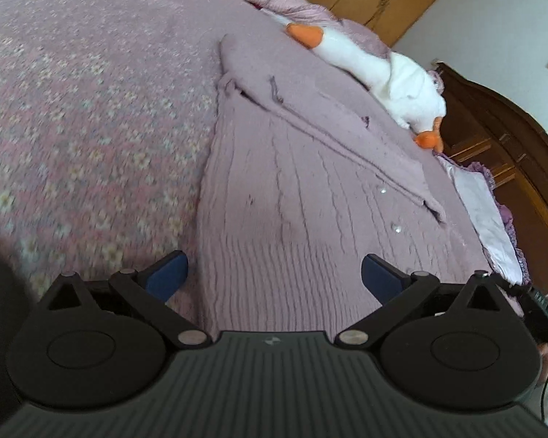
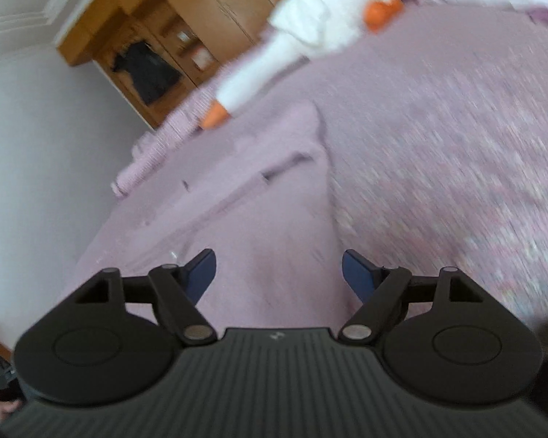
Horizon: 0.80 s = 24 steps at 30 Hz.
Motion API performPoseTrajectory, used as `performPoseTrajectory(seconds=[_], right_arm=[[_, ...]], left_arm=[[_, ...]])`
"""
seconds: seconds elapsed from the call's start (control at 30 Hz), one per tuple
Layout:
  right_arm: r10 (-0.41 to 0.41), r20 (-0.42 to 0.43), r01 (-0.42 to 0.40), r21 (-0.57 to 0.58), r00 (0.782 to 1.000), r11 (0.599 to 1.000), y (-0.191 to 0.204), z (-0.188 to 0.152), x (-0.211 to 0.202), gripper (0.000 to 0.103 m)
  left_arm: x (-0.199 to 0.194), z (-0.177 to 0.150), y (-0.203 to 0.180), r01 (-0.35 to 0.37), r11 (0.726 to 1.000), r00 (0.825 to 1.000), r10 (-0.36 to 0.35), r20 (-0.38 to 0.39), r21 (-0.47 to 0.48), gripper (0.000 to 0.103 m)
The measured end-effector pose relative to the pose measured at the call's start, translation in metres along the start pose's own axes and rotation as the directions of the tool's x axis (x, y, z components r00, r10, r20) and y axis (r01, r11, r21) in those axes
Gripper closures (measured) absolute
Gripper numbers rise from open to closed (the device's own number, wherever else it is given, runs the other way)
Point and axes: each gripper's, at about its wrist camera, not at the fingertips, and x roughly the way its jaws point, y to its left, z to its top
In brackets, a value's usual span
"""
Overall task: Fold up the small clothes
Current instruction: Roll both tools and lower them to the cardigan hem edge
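Lilac knitted cardigan (image 1: pixel 310 182) spread flat on a floral pink bedspread (image 1: pixel 73 109), seen from both wrist cameras. In the left wrist view the left gripper (image 1: pixel 274 277) has its jaws wide apart and empty, poised over the ribbed hem; the garment's long axis runs from the hem at 6 o'clock up toward the collar end near 11 o'clock, with the button band and its small clear buttons trending toward 4 o'clock. One side edge of the cardigan lies just inside the left-hand blue pad (image 1: pixel 168 273) — the jaws straddle hem cloth, not bare bedspread.

In the right wrist view — heavily blurred — the right gripper (image 2: pixel 279 273) also has its jaws apart and empty, over the same garment (image 2: pixel 237 200), whose other side edge runs from about 5 o'clock up to 12 o'clock. A white plush goose (image 1: pixel 383 69) lies beyond the cardigan at 1 o'clock, near its far edge.

Judgement: both grippers sit at the hem end, roughly equally near; contact with the cloth cannot be told. A fold would likely carry the hem along the long axis toward the collar.
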Motion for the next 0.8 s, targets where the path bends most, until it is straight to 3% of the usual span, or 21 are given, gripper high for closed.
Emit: performPoseTrajectory(seconds=[0.07,0.17,0.4,0.47,0.6,0.8], right_arm=[[-0.023,-0.025,0.024,0.025,0.999,0.999,-0.008,-0.004,-0.001,0.024],[-0.019,-0.026,0.02,0.041,0.999,0.999,-0.013,-0.006,-0.004,0.024],[0.037,-0.092,-0.036,0.012,0.995,0.999,-0.014,0.009,0.021,0.024],[0.063,-0.075,-0.064,-0.003,0.995,0.998,-0.016,0.021,0.029,0.024],[0.107,-0.091,-0.101,0.071,0.99,0.992,-0.036,0.036,0.047,0.026],[0.17,-0.094,-0.159,0.115,0.981,0.981,-0.052,0.025,0.036,0.027]], left_arm=[[-0.002,-0.004,0.001,0.013,1.0,1.0,-0.013,0.004,0.016,0.0],[-0.001,-0.002,0.011,0.055,0.998,0.998,-0.055,0.015,-0.037,0.0],[0.043,0.047,0.023,0.211,0.978,0.977,-0.21,0.027,-0.012,0.002],[0.059,0.065,0.028,0.24,0.969,0.971,-0.238,0.034,-0.053,0.005],[0.062,0.068,0.029,0.211,0.975,0.978,-0.211,0.007,-0.071,0.029],[0.04,0.035,0.026,0.219,0.972,0.974,-0.223,-0.037,-0.081,0.032]])
